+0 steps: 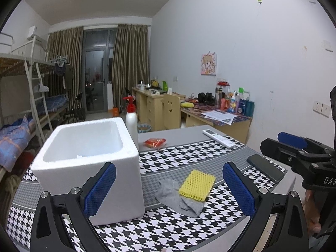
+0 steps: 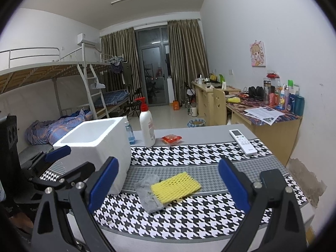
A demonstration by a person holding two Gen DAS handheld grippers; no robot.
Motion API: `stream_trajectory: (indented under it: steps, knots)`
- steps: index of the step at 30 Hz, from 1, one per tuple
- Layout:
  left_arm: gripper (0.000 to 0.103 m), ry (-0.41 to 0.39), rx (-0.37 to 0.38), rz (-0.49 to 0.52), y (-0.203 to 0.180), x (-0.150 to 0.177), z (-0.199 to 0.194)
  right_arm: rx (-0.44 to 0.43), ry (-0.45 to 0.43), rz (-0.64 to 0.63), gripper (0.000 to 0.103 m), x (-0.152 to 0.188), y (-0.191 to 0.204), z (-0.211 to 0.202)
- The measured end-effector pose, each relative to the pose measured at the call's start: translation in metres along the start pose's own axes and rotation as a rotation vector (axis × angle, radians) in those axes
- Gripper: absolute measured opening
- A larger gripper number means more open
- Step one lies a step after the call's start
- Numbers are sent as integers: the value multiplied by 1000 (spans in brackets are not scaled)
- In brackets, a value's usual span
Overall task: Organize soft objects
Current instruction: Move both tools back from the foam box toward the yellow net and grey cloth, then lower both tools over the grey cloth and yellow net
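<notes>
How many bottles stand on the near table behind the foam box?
2: a white pump bottle right of the foam box, and a small clear blue bottle between them. Others may be hidden behind the box.

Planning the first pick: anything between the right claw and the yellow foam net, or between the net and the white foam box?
Nothing visible. The right claw is open with the yellow foam net straight ahead on bare cloth, lying partly over the grey sock. The white foam box stands just left of them, top open.
</notes>
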State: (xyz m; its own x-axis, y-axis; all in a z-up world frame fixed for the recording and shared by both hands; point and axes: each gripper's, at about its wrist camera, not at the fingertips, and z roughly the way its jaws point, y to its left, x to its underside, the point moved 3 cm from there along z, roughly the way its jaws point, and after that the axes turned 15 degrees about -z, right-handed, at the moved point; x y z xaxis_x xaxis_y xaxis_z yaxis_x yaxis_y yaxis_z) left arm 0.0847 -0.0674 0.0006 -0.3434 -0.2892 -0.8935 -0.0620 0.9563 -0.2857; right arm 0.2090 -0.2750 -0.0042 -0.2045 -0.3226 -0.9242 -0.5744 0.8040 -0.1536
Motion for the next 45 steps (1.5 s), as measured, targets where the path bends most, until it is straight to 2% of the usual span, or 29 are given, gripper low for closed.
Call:
stream_trajectory:
  steps: [9,45]
  knots:
    - [102,33,-21,10,-6,12,9,-18,5,4,98,5,-9,5]
    - [102,195,-145,-75,-2,52,64,-118,179,-10,98,39,-28,63]
